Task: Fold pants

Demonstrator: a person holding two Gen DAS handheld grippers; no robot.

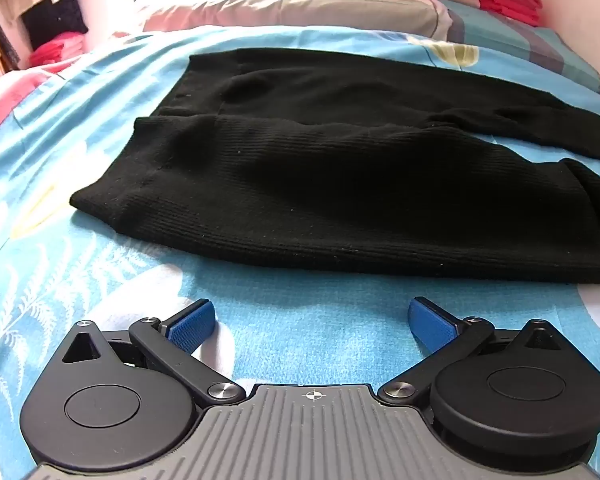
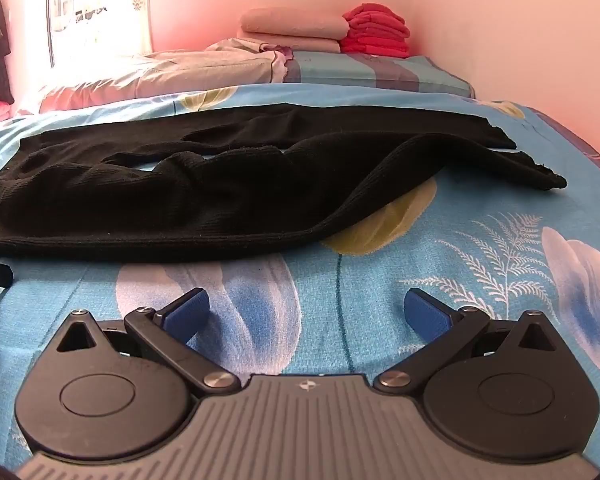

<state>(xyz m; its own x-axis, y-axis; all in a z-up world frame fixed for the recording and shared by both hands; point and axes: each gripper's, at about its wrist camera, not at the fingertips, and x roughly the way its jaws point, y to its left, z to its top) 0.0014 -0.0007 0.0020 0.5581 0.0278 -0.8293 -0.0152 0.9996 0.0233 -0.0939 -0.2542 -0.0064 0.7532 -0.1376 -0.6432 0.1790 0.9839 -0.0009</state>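
Blue floral bedsheet point(image 1: 300, 344), both grippers low over it, black pants point(image 1: 300, 200) spread ahead.

L gripper point(image 1: 312, 320): blue pads wide apart, nothing between, bare sheet under; pants just ahead, not touching. R gripper point(image 2: 306, 312): same, fingers spread, empty, pants point(image 2: 180, 200) a bit farther off. Pants lie flat, long axis running left-right across both views; waistband end to the left, legs trailing right, one leg lapped over the other. L view shows waist end + hanging clothes point(image 1: 40, 0) at far left; R view alone shows both leg cuffs near the right bed edge, plus folded red stack point(image 2: 374, 32) and beige blanket point(image 2: 292, 28) by wall.
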